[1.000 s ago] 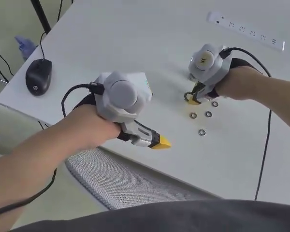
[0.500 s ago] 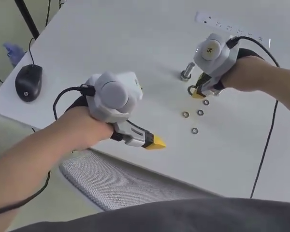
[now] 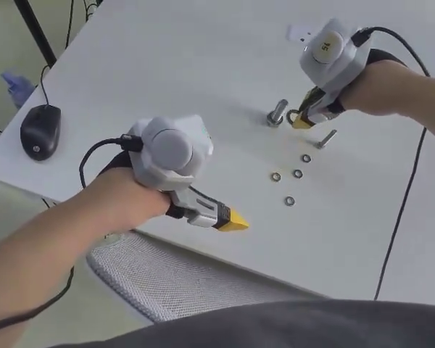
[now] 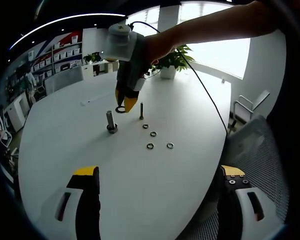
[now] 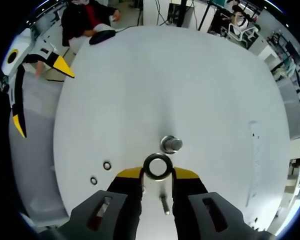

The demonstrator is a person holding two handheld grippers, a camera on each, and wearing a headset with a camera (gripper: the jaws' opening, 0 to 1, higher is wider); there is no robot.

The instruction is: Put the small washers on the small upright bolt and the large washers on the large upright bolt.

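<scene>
My right gripper (image 3: pixel 297 119) is shut on a large washer (image 5: pixel 156 166) and holds it just above the table, right beside the large upright bolt (image 3: pixel 278 114). In the right gripper view the large bolt (image 5: pixel 171 144) stands just past the washer. The small upright bolt (image 3: pixel 326 138) stands near that gripper on its other side. Several small washers (image 3: pixel 297 174) lie loose on the white table (image 3: pixel 167 65) nearer to me. My left gripper (image 3: pixel 232 221) hovers open at the table's near edge, far from the bolts. The left gripper view shows its jaws apart with nothing between them, both bolts (image 4: pixel 111 121) ahead.
A black mouse (image 3: pixel 40 130) lies at the table's left corner. A white power strip (image 3: pixel 299 32) lies at the far side behind the right gripper. A grey mesh chair (image 3: pixel 167 283) sits below the near table edge. A black cable (image 3: pixel 402 210) trails from the right gripper.
The right gripper, with the large washer, has moved off the small washers toward the large bolt, uncovering both bolts. The left gripper has kept its place; the head camera shifted.
</scene>
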